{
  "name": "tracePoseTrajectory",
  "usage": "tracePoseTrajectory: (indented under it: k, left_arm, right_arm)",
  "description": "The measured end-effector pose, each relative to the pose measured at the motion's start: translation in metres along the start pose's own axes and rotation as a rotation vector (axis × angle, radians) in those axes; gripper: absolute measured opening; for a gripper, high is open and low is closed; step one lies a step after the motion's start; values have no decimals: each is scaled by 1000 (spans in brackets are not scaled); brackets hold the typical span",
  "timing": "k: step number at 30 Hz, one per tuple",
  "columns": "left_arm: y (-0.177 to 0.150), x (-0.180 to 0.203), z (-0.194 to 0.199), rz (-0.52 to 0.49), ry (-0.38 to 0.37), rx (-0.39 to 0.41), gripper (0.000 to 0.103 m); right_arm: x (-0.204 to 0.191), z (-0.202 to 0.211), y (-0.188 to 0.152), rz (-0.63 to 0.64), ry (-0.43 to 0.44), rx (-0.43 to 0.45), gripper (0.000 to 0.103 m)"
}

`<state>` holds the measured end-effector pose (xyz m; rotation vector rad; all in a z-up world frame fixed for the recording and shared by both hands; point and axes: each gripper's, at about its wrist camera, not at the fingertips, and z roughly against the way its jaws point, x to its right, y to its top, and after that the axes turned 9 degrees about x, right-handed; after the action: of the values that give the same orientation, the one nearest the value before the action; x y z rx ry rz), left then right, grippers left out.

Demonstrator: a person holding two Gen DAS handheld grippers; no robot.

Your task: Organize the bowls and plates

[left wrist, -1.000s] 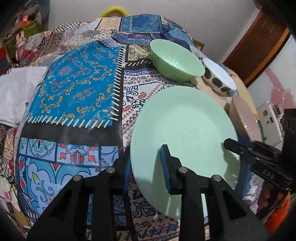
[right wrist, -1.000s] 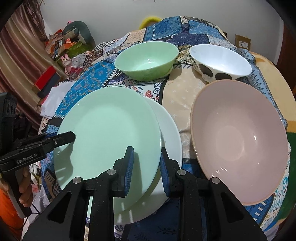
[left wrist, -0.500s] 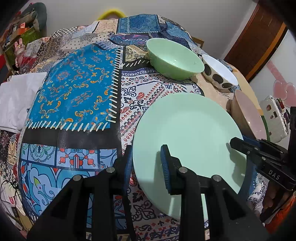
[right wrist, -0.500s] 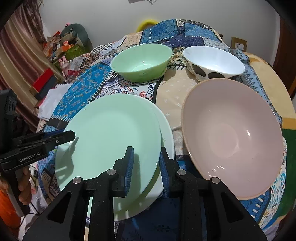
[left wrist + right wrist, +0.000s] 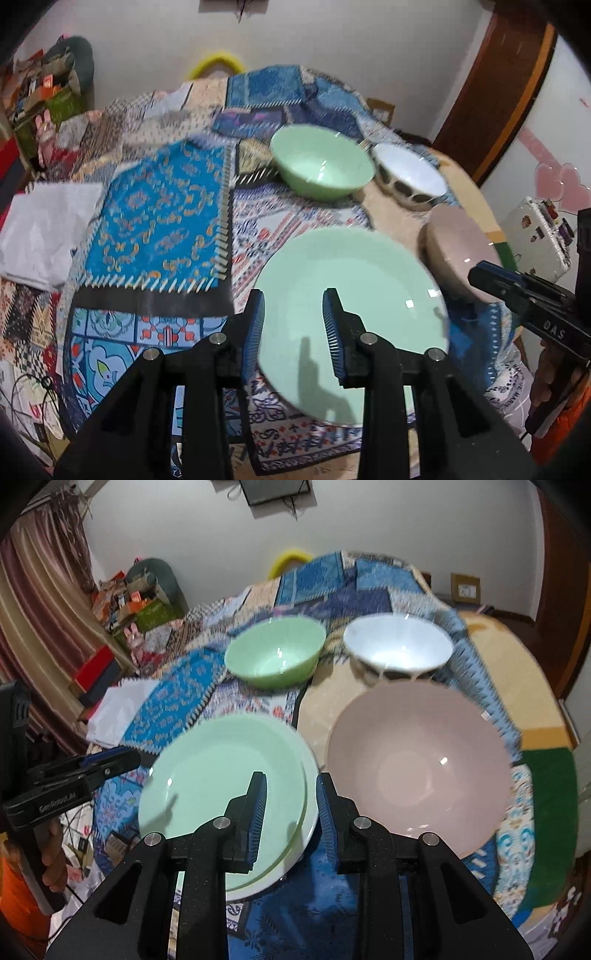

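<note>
A mint green plate point(image 5: 351, 295) point(image 5: 221, 775) lies on a white plate point(image 5: 310, 812) at the near side of the table. My left gripper point(image 5: 293, 295) point(image 5: 122, 758) hovers above the plate's left edge, its jaws opening, nothing pressed between the pads. Over the plates' right edge my right gripper point(image 5: 290, 777) point(image 5: 476, 269) stands with a narrow gap and grips nothing. A large pink bowl point(image 5: 417, 768) point(image 5: 458, 243) sits right of the plates. Behind stand a green bowl point(image 5: 273, 653) point(image 5: 321, 166) and a white bowl with dark spots point(image 5: 399, 642) point(image 5: 410, 177).
A patchwork cloth point(image 5: 159, 221) covers the round table. A folded white cloth point(image 5: 48, 229) point(image 5: 118, 709) lies at its left edge. Boxes and clutter fill the far left corner. A white case point(image 5: 535, 236) stands off the table's right side. A hand point(image 5: 51, 864) holds the left gripper.
Both grippers have risen and drawn back from the plate's edges. The green plate stays flat on the white plate. The left jaws stand a little wider.
</note>
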<state>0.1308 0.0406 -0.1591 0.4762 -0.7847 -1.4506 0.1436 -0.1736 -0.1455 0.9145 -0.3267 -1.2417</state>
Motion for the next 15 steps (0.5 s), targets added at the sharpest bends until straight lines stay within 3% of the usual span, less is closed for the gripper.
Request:
tracePoseTrajectory:
  k: [7,9,15]
  left_arm:
    - [19,36,23,-76,-31,89,49]
    - [25,47,24,-92,-43,104,57]
    - [35,79,18,-120,-79,123,68]
  right_arm:
    - [13,26,18,-14,-48,80,27]
    - [21,33,22,-20,-66,95,28]
    - [40,49,27,-4,-125,122,28]
